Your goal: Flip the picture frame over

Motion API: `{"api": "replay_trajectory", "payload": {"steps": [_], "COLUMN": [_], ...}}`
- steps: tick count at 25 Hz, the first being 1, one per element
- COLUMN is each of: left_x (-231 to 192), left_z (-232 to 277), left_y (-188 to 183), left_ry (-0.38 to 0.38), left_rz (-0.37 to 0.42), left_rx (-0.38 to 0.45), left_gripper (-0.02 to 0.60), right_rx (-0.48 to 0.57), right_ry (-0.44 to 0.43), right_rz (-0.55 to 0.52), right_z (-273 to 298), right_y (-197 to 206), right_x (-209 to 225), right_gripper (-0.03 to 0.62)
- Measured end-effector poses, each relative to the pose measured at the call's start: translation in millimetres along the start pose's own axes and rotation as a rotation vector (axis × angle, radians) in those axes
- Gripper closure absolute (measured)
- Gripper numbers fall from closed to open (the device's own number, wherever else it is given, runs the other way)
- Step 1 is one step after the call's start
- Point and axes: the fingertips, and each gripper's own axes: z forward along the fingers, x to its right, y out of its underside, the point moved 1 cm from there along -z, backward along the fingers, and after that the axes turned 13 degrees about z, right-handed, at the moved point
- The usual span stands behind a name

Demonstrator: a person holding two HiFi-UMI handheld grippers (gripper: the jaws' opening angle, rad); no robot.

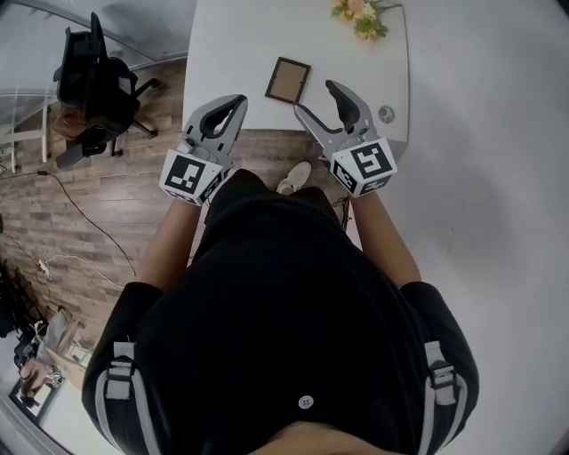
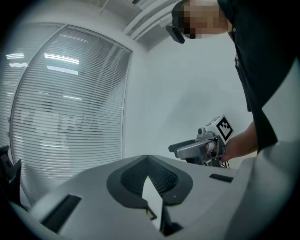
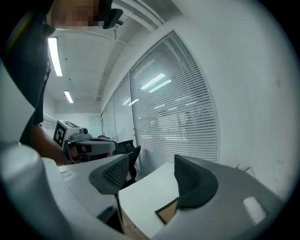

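Both empty — left gripper (image 1: 238,103) fingers together, right gripper (image 1: 314,97) fingers apart — flat rectangular dark-rimmed picture frame (image 1: 288,80).

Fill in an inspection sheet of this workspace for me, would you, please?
Surface: white table, mostly bare.
Job's things: picture frame lies flat near the table's front edge, untouched.
Clutter: flowers at the far edge; small round disc near the right corner.
Grippers: left gripper jaws together, empty; right gripper jaws apart, empty; neither touches the frame.
Cables: one cable trails across the wood floor.
Surroundings: black office chair to the left of the table; window blinds behind.
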Motion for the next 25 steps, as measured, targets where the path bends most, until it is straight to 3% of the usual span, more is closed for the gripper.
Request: {"api": "replay_trajectory", "payload": {"steps": [5,10,17,25], "left_x": [-7,-25,-69,-120], "left_z": [18,34,62,90], "left_y": [3,12,21,61], "left_ry": [0.013,0.092,0.186,0.29], "left_rz": [-0.024,-0.041,-0.011,-0.025], "left_rx": [0.001,0.037,0.097,0.071], "left_gripper": [0.577,0.577,0.577,0.577], "right_rx": [-0.022,-0.047,-0.062,-0.109], "right_ry": [0.008,0.052,0.161,0.319], "right_rz": [0.016,0.037,0.07,0.109], "right_z": [12,35,82,140], "right_y": [1,11,19,42], "right_x": [21,34,45,69], "right_gripper": [0.29,0.29,0.29,0.29]}}
